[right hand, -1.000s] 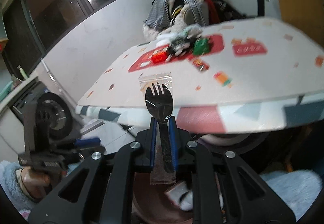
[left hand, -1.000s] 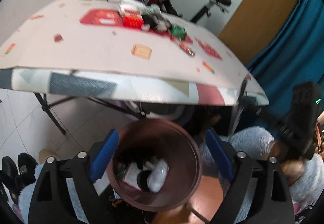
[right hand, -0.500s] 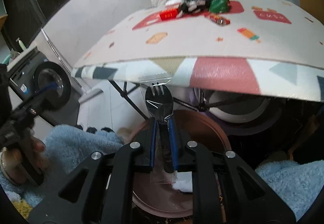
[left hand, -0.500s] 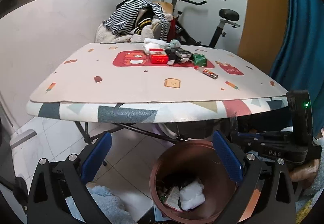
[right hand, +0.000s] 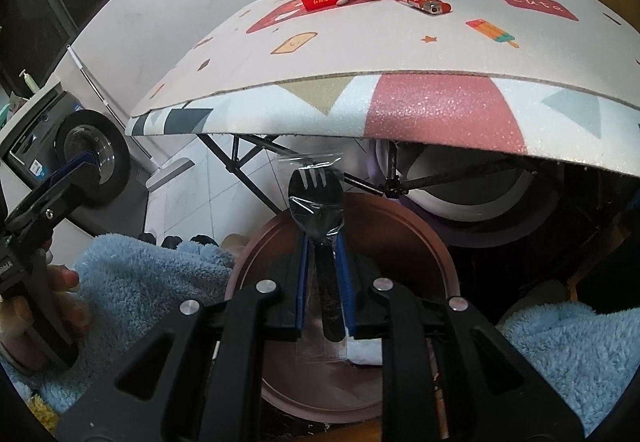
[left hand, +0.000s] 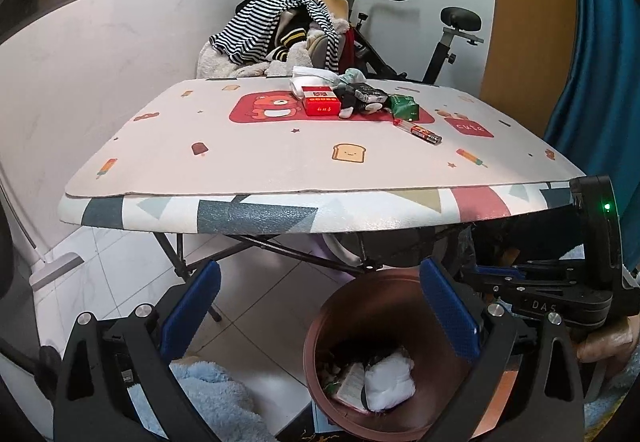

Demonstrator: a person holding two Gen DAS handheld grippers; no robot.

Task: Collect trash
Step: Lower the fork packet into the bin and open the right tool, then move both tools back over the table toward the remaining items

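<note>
Lowered right gripper (right hand: 324, 262) pinches wrapped spork (right hand: 318, 202) over bin (right hand: 400, 218).

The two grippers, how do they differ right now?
The left gripper is wide open with nothing between its pads; the right gripper is closed on a wrapped black spork. The right sits over the brown bin; the left is beside it. Both have blue pads.

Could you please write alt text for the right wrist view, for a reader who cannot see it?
The right gripper holds a black plastic spork in a clear wrapper, jaws shut on its handle, above a brown trash bin. Beyond it, a table carries more litter, and the left gripper shows at the left edge.
</note>
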